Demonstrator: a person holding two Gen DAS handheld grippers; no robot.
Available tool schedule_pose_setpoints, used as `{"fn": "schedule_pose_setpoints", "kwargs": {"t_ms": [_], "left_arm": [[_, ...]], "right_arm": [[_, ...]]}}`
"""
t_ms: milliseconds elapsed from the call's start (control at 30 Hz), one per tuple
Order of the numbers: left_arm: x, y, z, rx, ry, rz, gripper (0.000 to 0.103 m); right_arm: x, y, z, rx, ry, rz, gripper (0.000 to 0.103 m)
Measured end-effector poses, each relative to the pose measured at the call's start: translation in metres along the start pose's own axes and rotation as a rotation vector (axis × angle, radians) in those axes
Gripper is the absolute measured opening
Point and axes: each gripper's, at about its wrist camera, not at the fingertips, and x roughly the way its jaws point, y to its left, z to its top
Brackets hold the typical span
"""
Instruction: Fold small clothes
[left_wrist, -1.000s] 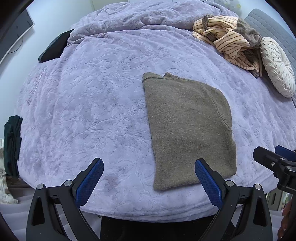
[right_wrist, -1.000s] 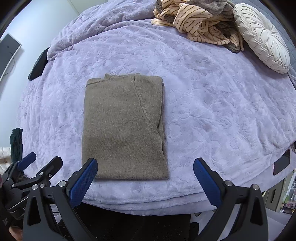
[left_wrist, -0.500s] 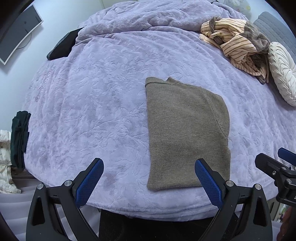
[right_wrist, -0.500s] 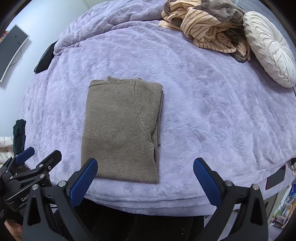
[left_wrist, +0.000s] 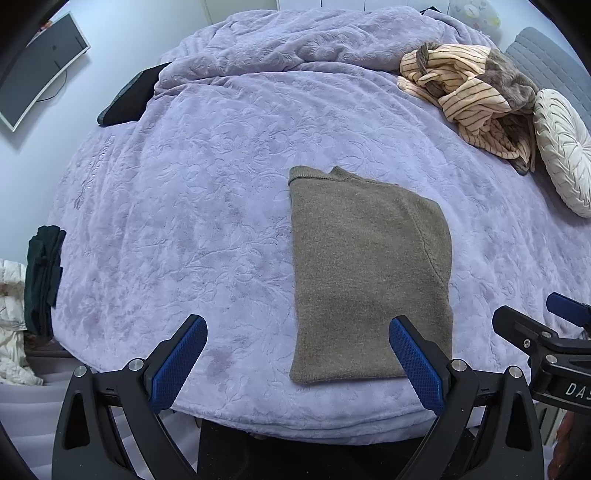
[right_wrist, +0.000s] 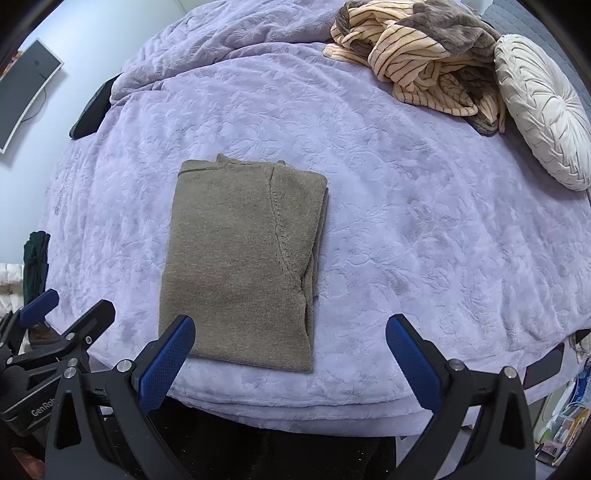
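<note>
**Folded sweater on bed, both tongs spread and empty**

Sweater (left_wrist: 369, 280), olive-brown knit, lies folded into a neat upright rectangle on the lavender bedspread (left_wrist: 207, 206), near the bed's front edge. Its ribbed neckline sits at the far end, and a curved seam runs down its right side. From my right wrist camera I see stacked layers showing along the sweater's right edge.

My left tongs (left_wrist: 297, 363) hang over the front edge of the bed with their 2 blue-padded fingers spread wide, gripping nothing. The right pad (left_wrist: 415, 365) overlaps the sweater's near right corner in the view; I cannot tell whether it touches the fabric. The left pad sits over bare bedspread.

My right tongs (right_wrist: 290, 363) are also spread wide and empty. Their left pad (right_wrist: 166, 363) overlaps the sweater's near left corner in the view, and the other is over bare bedspread, well to the right of the sweater.

At the far right of the bed lies a crumpled heap of striped cream clothing (right_wrist: 413, 59), touching a round pleated white cushion (right_wrist: 543, 118). A dark flat item (left_wrist: 129, 96) rests at the far left edge. A curved monitor (left_wrist: 33, 70) hangs on the left wall. Dark green cloth (left_wrist: 42, 277) hangs beside the bed on the left.
</note>
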Motion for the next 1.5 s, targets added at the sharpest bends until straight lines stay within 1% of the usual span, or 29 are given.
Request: {"fn": "schedule_pose_setpoints", "kwargs": {"t_ms": [133,467,1500], "left_arm": [[0.0019,0.0012,0.0024,-0.004,0.007,0.002,0.099],[0.0053,0.0050,0.0053,-0.010,0.020,0.004,0.099],[0.0066,0.0026,0.0022,-0.018,0.025,0.008,0.099]], "right_arm": [[0.0002,0.0033,0.0017,-0.017,-0.001,-0.024,0.103],[0.0009,0.0046,0.0044,-0.018,-0.002,-0.024,0.103],[0.0055,0.0092,0.0059,-0.019,0.008,-0.021,0.103]]}}
